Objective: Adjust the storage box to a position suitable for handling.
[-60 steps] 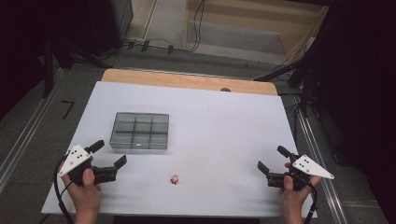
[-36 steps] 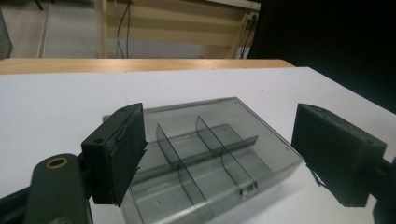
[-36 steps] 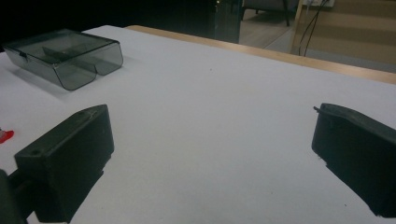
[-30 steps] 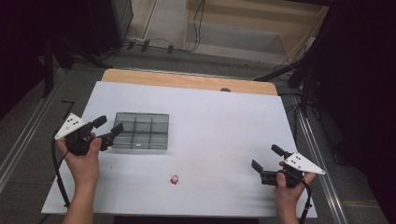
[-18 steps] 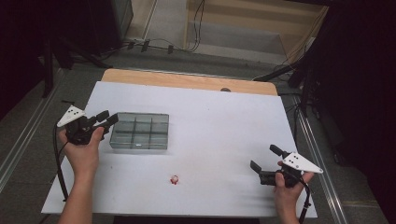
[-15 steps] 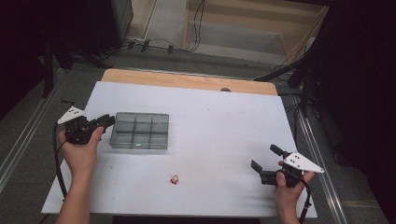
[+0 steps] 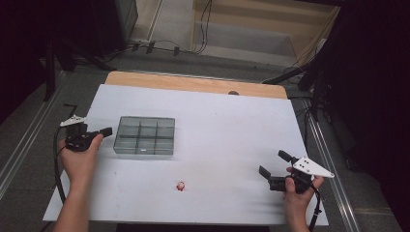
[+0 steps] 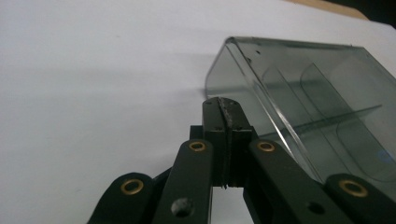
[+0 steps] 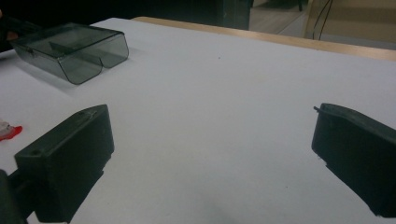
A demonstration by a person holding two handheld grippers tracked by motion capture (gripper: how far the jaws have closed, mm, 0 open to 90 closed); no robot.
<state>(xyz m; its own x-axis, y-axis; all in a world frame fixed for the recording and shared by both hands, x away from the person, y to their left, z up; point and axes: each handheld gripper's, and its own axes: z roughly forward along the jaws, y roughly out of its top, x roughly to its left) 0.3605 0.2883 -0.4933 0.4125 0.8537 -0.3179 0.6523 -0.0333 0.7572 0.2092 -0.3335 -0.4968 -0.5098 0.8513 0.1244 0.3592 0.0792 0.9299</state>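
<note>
The left claw (image 7: 107, 131) is sitting at the left end of the smoky grey box (image 7: 144, 136) near the table's (image 7: 232, 125) left side, with its jaws pressed flat together and nothing pinched between them. They've just been closing. In the left gripper view the closed tip (image 8: 223, 116) is sitting right by the box's (image 8: 303, 107) rounded corner, but whether it's actually touching the wall is hard to call, since the camera is looking along the jaws and the gap is hiding behind them. The box is getting cut off at the right edge there, so you're only seeing a couple of dividers through the tinted plastic.

The right claw (image 7: 274, 166) is hovering low over the table's near right, well apart from the box, jaws spread wide with just bare table (image 9: 224, 93) between them. In the right gripper view the box (image 9: 70, 51) is sitting far off at top left, and a small red and white thing (image 9: 8, 130) is poking in at the left edge, mostly cropped. From above it's (image 7: 181, 185) just a tiny blob, too small to identify
</note>
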